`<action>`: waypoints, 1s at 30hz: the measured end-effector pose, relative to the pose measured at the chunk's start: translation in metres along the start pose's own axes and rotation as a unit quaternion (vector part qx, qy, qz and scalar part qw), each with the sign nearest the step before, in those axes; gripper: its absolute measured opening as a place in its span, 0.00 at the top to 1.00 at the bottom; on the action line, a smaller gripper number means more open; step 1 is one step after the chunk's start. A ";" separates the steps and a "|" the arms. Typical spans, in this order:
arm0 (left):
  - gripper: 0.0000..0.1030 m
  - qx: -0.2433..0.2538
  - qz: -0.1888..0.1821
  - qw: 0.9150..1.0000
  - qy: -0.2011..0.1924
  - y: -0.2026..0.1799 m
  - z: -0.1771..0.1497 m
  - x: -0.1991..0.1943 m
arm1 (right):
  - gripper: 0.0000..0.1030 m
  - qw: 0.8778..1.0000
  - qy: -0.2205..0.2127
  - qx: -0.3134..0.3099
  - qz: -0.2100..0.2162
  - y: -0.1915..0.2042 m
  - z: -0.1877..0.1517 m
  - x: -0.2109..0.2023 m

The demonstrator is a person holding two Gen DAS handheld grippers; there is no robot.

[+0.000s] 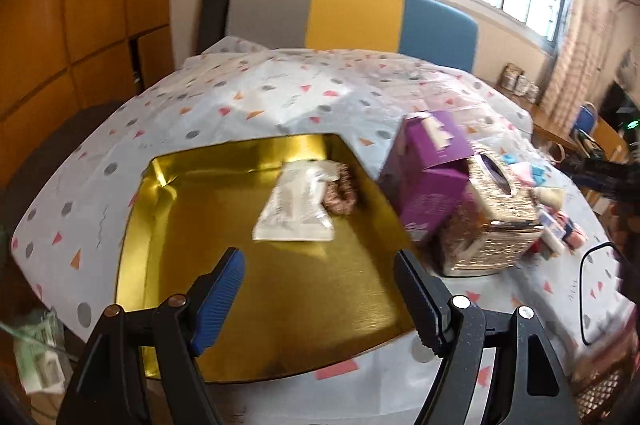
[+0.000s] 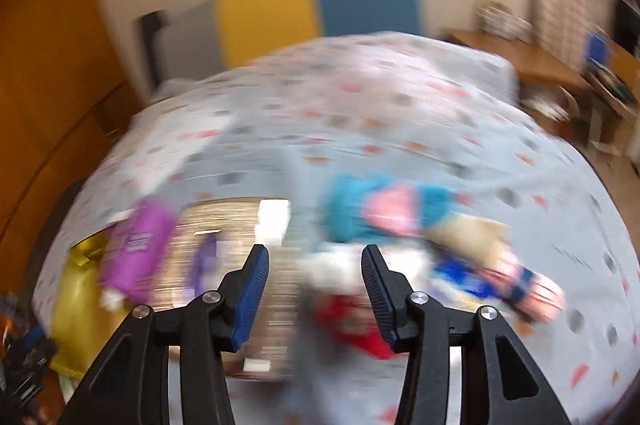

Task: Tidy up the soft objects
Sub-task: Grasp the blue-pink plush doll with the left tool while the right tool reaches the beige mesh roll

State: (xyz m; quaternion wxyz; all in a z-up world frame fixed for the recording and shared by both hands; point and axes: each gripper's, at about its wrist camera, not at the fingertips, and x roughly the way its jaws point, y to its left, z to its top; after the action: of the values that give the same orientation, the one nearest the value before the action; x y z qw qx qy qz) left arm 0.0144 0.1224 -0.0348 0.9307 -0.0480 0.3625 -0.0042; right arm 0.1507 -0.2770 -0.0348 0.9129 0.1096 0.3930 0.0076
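A gold tray (image 1: 192, 265) lies on the patterned tablecloth in the left wrist view. In it are a white flat packet (image 1: 296, 209) and a brown patterned scrunchie (image 1: 344, 193) at its far right. My left gripper (image 1: 320, 289) is open and empty above the tray's near half. The right wrist view is blurred by motion. My right gripper (image 2: 316, 281) is open and empty above a pile of soft items: a blue and pink piece (image 2: 384, 209), a red and white piece (image 2: 352, 321) between the fingers, and a blue and pink piece (image 2: 520, 285) at the right.
A purple box (image 1: 428, 173) and a woven tissue box (image 1: 496, 221) stand right of the tray; both show blurred in the right wrist view, the purple box (image 2: 136, 249) at left. A black cable (image 1: 592, 289) loops at the table's right. A grey, yellow and blue chair (image 1: 352, 17) stands behind the table.
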 end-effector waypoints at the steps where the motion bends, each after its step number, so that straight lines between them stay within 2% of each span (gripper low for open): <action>1: 0.25 0.006 -0.008 1.000 0.000 -0.005 0.003 -0.001 | 0.53 1.000 0.001 0.022 -0.019 -0.019 0.002 0.005; 4: 0.25 0.024 -0.030 0.999 -0.002 -0.021 0.012 -0.008 | 0.52 0.995 0.010 0.079 -0.060 -0.073 0.003 0.023; 9: 0.26 0.022 -0.103 0.994 0.019 -0.054 0.042 -0.011 | 0.52 0.988 -0.012 0.139 -0.068 -0.130 -0.007 0.033; 10: 0.26 0.022 -0.123 0.992 0.027 -0.064 0.051 -0.009 | 0.52 0.986 -0.018 0.152 -0.071 -0.139 -0.012 0.034; 12: 0.26 0.012 -0.154 0.987 0.038 -0.085 0.069 -0.006 | 0.51 0.979 0.002 0.191 -0.078 -0.155 -0.017 0.036; 14: 0.26 0.012 -0.191 0.981 0.042 -0.111 0.088 -0.003 | 0.50 0.973 -0.011 0.223 -0.054 -0.164 -0.017 0.031; 18: 0.26 0.027 -0.245 0.967 0.057 -0.172 0.124 0.009 | 0.48 0.973 -0.017 0.227 -0.049 -0.165 -0.017 0.024; 20: 0.26 0.035 -0.253 0.964 0.069 -0.198 0.135 0.017 | 0.48 0.974 -0.012 0.220 -0.043 -0.162 -0.015 0.027; 22: 0.26 0.039 -0.273 0.957 0.087 -0.224 0.146 0.028 | 0.48 0.975 -0.006 0.218 -0.040 -0.159 -0.015 0.030; 28: 0.26 0.024 -0.281 0.949 0.141 -0.285 0.172 0.072 | 0.48 0.971 -0.006 0.236 -0.023 -0.163 -0.013 0.030; 30: 0.26 0.030 -0.273 0.949 0.156 -0.303 0.176 0.086 | 0.48 0.968 -0.004 0.249 -0.022 -0.167 -0.014 0.031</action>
State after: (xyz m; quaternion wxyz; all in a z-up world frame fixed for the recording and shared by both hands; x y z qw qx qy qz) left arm 0.2047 -0.1677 0.0636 0.8270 -0.1164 0.4755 -0.2765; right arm 0.1499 -0.4338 -0.1004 0.8584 0.3244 0.3816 -0.1109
